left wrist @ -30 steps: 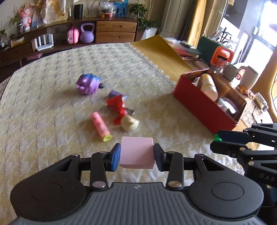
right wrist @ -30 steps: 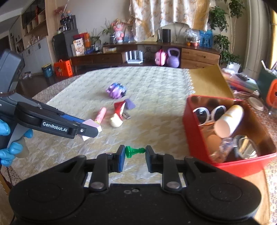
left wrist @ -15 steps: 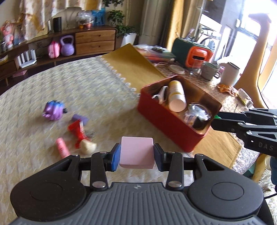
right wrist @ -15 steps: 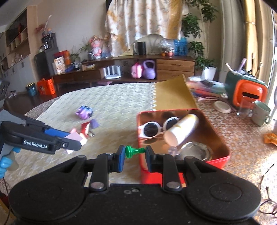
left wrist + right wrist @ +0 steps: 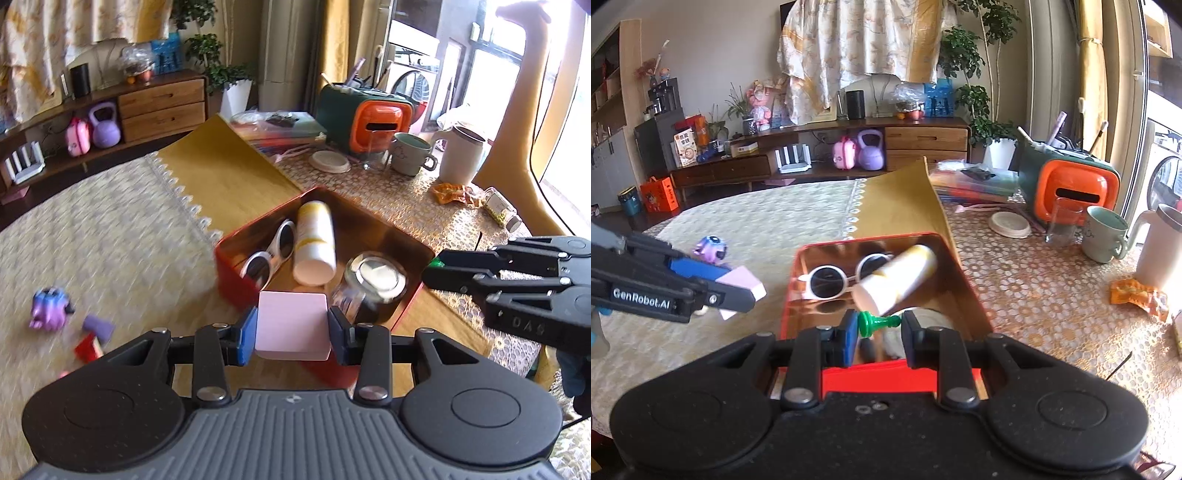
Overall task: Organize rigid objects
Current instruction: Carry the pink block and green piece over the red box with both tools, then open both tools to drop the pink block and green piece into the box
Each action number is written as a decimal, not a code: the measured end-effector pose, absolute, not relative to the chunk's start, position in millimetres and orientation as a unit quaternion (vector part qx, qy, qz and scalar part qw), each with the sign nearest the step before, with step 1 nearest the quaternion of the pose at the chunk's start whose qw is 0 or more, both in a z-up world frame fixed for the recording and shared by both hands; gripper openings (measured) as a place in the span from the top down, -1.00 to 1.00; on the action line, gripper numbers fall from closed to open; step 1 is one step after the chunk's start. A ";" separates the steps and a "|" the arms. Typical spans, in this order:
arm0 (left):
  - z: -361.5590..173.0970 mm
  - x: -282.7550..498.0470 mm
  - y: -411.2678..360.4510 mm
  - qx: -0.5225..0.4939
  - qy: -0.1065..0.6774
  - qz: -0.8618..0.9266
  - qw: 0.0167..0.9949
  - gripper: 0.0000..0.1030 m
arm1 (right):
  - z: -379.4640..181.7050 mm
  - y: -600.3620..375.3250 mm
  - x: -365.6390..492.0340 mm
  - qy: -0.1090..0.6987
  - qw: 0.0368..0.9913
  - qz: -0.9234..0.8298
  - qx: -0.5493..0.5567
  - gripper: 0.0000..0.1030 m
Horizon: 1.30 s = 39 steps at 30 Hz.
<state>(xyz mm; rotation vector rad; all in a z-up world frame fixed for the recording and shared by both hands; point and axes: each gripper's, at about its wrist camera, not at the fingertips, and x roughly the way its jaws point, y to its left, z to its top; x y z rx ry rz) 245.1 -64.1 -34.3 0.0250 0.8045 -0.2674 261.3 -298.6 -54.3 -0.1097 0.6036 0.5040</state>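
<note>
My left gripper [image 5: 292, 330] is shut on a pink block [image 5: 292, 325] and hangs over the near-left edge of the red box [image 5: 236, 273]. In the right wrist view the same block [image 5: 744, 282] shows left of the red box [image 5: 971, 295]. My right gripper [image 5: 879, 332] is shut on a small green pawn-shaped piece [image 5: 875, 322], held just above the box's near end. Inside the box lie white sunglasses [image 5: 834, 278], a white and yellow bottle [image 5: 897, 277] and a glass jar with a metal lid [image 5: 373, 277].
On the cream cloth to the left lie a purple toy [image 5: 50, 308], a purple block [image 5: 98, 326] and a red piece [image 5: 88, 350]. Behind the box stand an orange and green case [image 5: 1071, 192], a mug [image 5: 1104, 236], a white jug [image 5: 1160, 251] and a round lid [image 5: 1010, 223].
Both grippers have swung right from the loose toys on the cloth to the red box, each keeping its object. The box now sits directly under and ahead of both.
</note>
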 end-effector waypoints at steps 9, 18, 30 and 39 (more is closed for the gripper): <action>-48.4 287.1 -97.9 0.030 0.411 -0.135 0.901 0.22 | -65.7 -307.3 285.0 0.309 0.920 0.238 -0.042 0.53; -74.2 317.5 -111.5 0.052 0.445 -0.115 0.887 0.22 | -81.8 -303.2 306.0 0.328 0.913 0.237 -0.044 0.53; -97.9 329.9 -125.1 0.080 0.471 -0.107 0.872 0.22 | -100.1 -296.0 322.6 0.361 0.899 0.241 -0.059 0.53; -106.7 335.8 -132.1 0.087 0.485 -0.112 0.863 0.22 | -102.5 -294.8 326.4 0.364 0.900 0.233 -0.063 0.51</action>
